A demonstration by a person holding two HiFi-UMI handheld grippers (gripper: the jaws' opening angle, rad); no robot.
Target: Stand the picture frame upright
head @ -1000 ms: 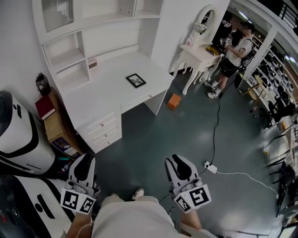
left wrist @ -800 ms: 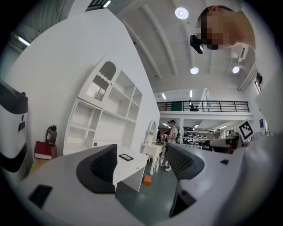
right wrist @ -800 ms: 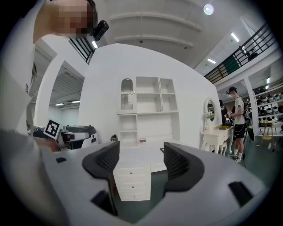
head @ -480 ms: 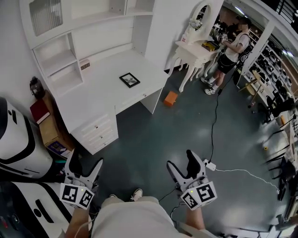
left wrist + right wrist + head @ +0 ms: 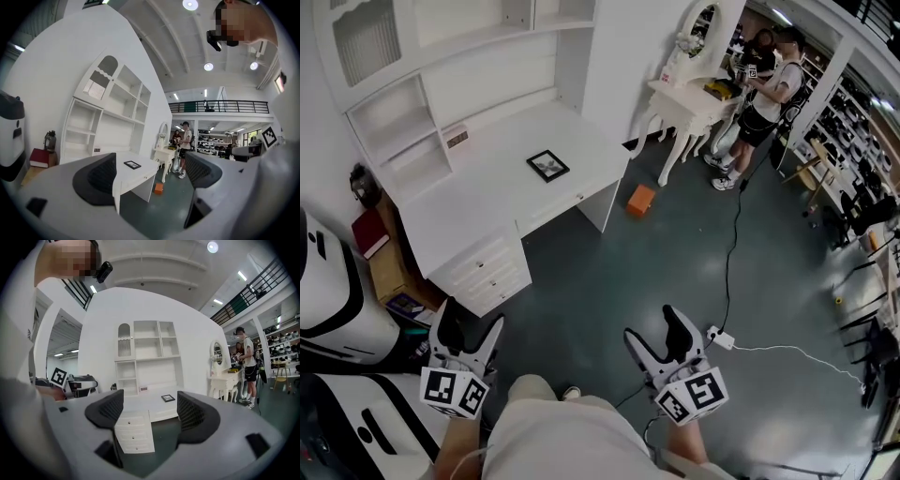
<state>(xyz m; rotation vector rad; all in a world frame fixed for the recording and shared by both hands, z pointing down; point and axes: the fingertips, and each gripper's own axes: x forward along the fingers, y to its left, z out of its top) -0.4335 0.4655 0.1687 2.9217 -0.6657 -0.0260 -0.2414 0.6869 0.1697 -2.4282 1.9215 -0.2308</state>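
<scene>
The picture frame [image 5: 547,166] lies flat on the white desk [image 5: 483,206], well away from both grippers. The left gripper [image 5: 467,323] and the right gripper [image 5: 656,333] hang low over the dark floor. Both have their jaws wide apart with nothing in them. A small orange box [image 5: 641,200] sits on the floor by the desk.

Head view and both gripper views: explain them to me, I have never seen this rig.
No robot here: a person holds a two-jaw gripper in each hand. The head view looks down from the person's head at the left gripper and right gripper, each carrying a marker cube. The other two pictures come from a camera riding on each gripper, looking along its dark jaws. Both stand open and hold nothing. Ahead, the small black picture frame lies flat on the white desk.
</scene>
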